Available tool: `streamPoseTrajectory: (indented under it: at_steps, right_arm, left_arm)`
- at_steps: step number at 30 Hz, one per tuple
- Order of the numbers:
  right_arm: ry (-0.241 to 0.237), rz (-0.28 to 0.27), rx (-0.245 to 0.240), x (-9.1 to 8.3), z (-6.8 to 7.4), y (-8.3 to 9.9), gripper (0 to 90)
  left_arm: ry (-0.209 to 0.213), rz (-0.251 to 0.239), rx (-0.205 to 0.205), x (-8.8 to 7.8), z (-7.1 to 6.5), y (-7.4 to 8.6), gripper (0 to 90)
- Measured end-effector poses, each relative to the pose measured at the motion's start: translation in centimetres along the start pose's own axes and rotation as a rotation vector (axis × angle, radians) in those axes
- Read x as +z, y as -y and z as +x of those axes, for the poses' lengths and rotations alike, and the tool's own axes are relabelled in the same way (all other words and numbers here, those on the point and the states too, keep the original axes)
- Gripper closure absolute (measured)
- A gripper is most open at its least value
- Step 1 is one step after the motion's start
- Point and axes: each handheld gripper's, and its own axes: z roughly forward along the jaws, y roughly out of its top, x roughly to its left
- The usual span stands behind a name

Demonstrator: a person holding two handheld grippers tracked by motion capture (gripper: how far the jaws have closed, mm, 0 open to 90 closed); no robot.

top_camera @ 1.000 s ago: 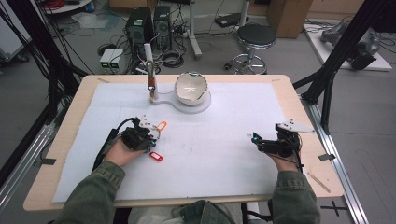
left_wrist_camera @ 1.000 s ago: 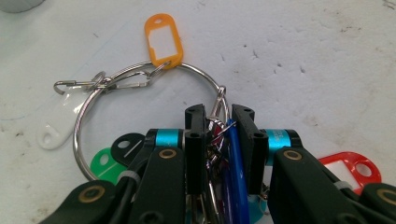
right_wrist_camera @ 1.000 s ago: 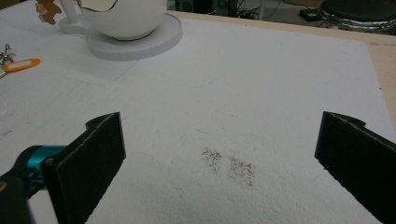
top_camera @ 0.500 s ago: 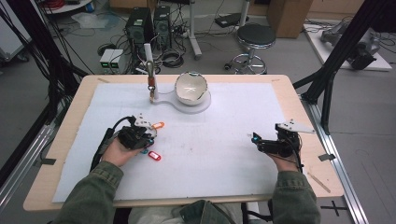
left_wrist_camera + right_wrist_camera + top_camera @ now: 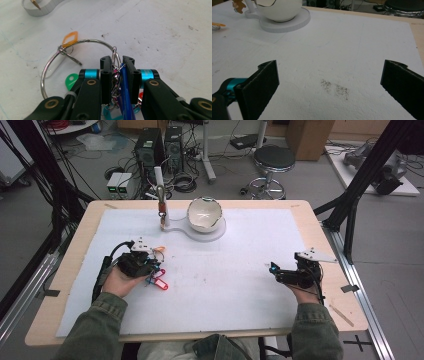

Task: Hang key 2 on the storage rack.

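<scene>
The left gripper (image 5: 117, 62) was squeezed tight on a big silver key ring (image 5: 75, 52) with bright plastic tags, low over the white table sheet (image 5: 235, 275). The right gripper (image 5: 329, 82) sat wide open, holding nothing.

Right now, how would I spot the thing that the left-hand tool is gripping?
Start at the white bowl at the far side of the table, then come toward the person's left hand. The left gripper is shut on a key ring, a big wire loop strung with coloured plastic tags, unlike anything nearby.
</scene>
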Motion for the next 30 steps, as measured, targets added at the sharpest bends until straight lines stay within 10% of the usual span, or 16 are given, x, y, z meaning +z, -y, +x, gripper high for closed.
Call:
streamPoseTrajectory:
  at_steps: [30]
  right_arm:
    - [-0.008, -0.006, 0.016, -0.1, -0.2, 0.0, 0.7]
  left_arm:
    - [-0.012, -0.134, -0.168, -3.6, 3.2, 0.8, 78.2]
